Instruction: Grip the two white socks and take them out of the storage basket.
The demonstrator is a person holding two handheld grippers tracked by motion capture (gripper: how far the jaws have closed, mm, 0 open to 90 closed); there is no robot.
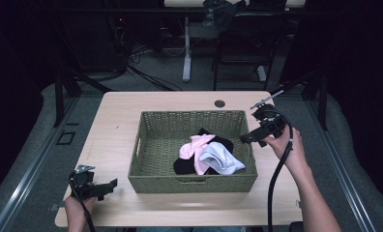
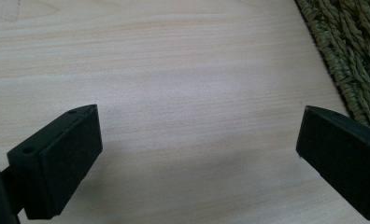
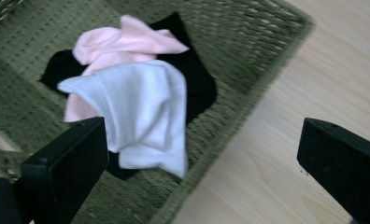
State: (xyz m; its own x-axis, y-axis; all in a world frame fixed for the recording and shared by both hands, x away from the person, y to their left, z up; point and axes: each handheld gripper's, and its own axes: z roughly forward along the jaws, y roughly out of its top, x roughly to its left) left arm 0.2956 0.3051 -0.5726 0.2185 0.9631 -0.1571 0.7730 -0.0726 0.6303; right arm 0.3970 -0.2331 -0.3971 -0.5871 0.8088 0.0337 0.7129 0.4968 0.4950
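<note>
A green woven basket point(image 1: 160, 140) stands in the middle of the light wooden table point(image 1: 117, 121). Inside it, toward its right side, lie a white cloth point(image 1: 221, 159) point(image 3: 145, 107), a pink cloth point(image 1: 193, 145) point(image 3: 122, 42) and a black cloth point(image 1: 184, 166) point(image 3: 197, 74), bunched together. My right gripper point(image 1: 247, 137) point(image 3: 202, 163) hovers open at the basket's right rim, above the clothes, with nothing between its jaws. My left gripper point(image 1: 113, 186) point(image 2: 197, 158) is open and empty low over the table, left of the basket's front corner point(image 2: 356, 51).
A round cable hole point(image 1: 220, 103) sits in the table behind the basket. Bare tabletop lies left of and in front of the basket. Beyond the table are a desk leg point(image 1: 186, 53), cables and dark chairs on a grey floor.
</note>
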